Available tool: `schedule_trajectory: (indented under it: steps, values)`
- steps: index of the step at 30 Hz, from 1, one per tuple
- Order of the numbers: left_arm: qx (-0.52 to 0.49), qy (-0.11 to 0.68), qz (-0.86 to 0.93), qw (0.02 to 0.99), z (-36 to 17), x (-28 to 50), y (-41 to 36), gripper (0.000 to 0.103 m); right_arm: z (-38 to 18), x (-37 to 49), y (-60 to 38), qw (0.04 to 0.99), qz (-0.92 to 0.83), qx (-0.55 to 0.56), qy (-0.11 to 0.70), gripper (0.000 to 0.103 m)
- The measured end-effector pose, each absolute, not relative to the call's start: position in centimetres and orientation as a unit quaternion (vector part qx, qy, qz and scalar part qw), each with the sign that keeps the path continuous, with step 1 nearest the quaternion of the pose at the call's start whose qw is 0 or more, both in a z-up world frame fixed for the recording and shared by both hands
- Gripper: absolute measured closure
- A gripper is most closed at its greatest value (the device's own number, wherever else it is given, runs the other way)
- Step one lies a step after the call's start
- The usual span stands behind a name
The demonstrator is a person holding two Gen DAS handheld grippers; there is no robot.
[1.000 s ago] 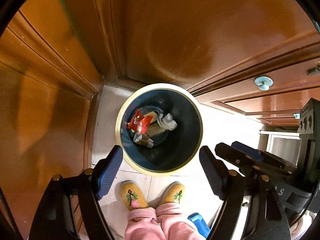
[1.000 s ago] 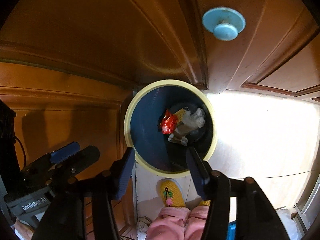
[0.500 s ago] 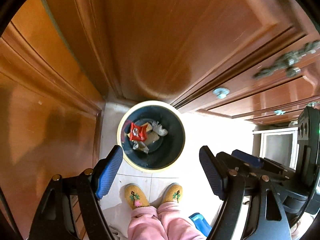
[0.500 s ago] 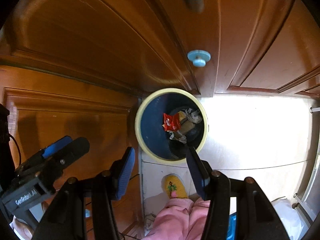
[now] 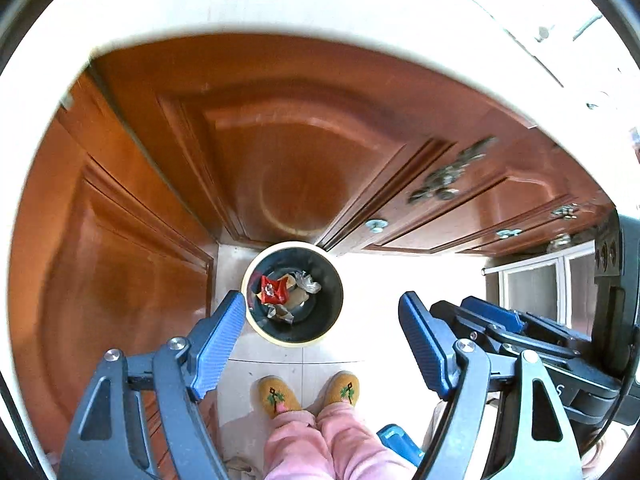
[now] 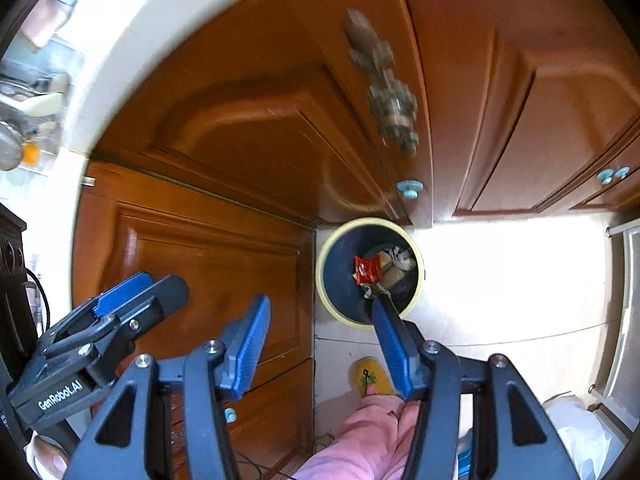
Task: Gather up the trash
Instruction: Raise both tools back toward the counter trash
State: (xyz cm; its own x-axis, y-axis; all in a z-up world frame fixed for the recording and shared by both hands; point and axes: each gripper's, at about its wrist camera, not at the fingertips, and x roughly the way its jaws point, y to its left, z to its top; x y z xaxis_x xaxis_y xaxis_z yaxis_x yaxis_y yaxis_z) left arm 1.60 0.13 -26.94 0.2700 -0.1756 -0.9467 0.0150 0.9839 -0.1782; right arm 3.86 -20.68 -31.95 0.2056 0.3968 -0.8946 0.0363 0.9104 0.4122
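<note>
My claws, left (image 5: pixel 322 334) and right (image 6: pixel 320 334), both gape apart, gripping nothing, high above the bin (image 5: pixel 334 300) holding trash (image 5: pixel 274 290).

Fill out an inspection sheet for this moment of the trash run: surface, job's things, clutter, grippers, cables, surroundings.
Surface: pale tiled floor, bare around the bin.
Job's things: round dark trash bin with a cream rim, standing in the cabinet corner; inside lie a red wrapper, crumpled paper and brownish scraps.
Clutter: white plastic bag on the floor at the right edge.
Grippers: left gripper open, jaws empty; right gripper open, jaws empty; both high above the bin.
Cables: thin dark cable at the left edge of the right wrist view.
Surroundings: brown wooden cabinet doors, pale countertop edge, person's yellow slippers and pink trousers.
</note>
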Motion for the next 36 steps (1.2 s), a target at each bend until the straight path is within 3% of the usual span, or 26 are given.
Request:
schedule_trajectory:
  steps: [14,22,28,36]
  values:
    - [-0.04,0.51,-0.081,0.856,-9.1,2.2,0.7,0.026,-16.1,2.6,-20.9,0.823,0.117,0.186,0.524,0.049]
    - [-0.018,0.447,-0.098,0.889,-1.0,4.2,1.2,0.026,-9.9,3.3,-20.3,0.856,0.102,0.185,0.472,0.049]
    - [-0.012,0.427,-0.111,0.897,1.8,6.6,0.8,0.026,-6.4,5.2,-20.1,0.873,0.095,0.179,0.444,0.049]
    - [-0.023,0.439,-0.113,0.891,0.8,12.7,0.4,0.026,-3.2,11.7,-21.8,0.882,0.101,0.162,0.431,0.048]
